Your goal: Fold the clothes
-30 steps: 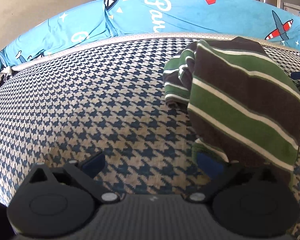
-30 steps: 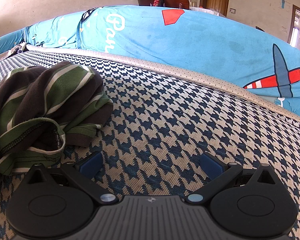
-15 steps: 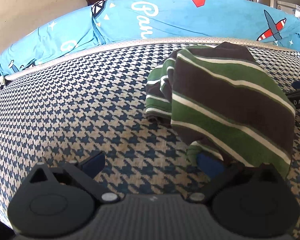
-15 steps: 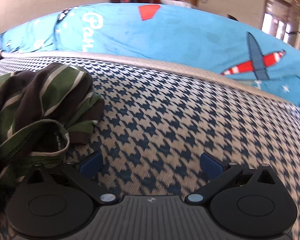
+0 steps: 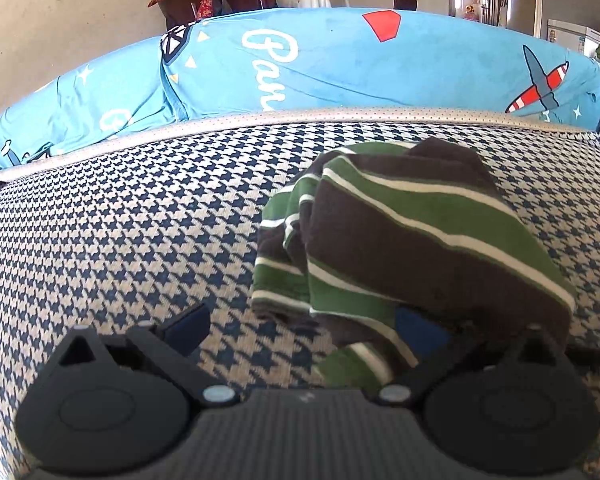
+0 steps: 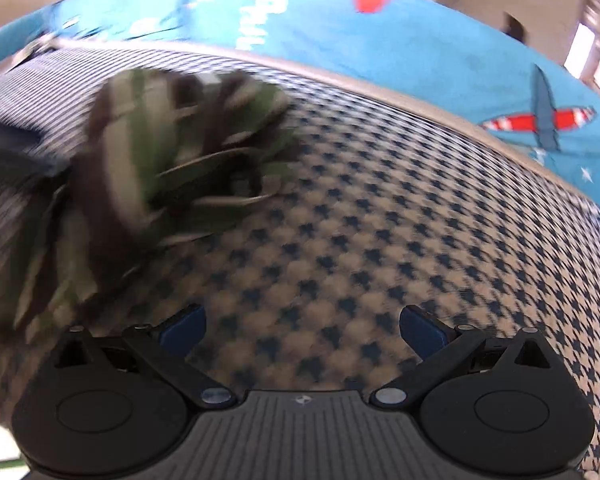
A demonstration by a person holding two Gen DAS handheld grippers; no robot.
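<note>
A crumpled garment (image 5: 400, 232) striped in green, dark brown and white lies in a heap on the houndstooth cover (image 5: 120, 240). My left gripper (image 5: 300, 326) is open, low over the cover. The heap's near edge hangs over its right finger (image 5: 416, 326) and hides part of it. The left finger is over bare cover. In the right wrist view the garment (image 6: 160, 152) is blurred at the upper left, apart from my right gripper (image 6: 302, 328). That gripper is open with only the houndstooth cover (image 6: 360, 240) between its fingers.
Blue bedding (image 5: 340, 64) printed with planes and white lettering is bunched along the far edge of the cover, behind a pale piped border (image 5: 140, 140). Chairs and a fridge stand beyond. The cover runs bare to the left of the garment.
The right wrist view has swung and blurred, and the garment now sits farther off at its upper left. In the left wrist view the garment has slid left, further over the right finger.
</note>
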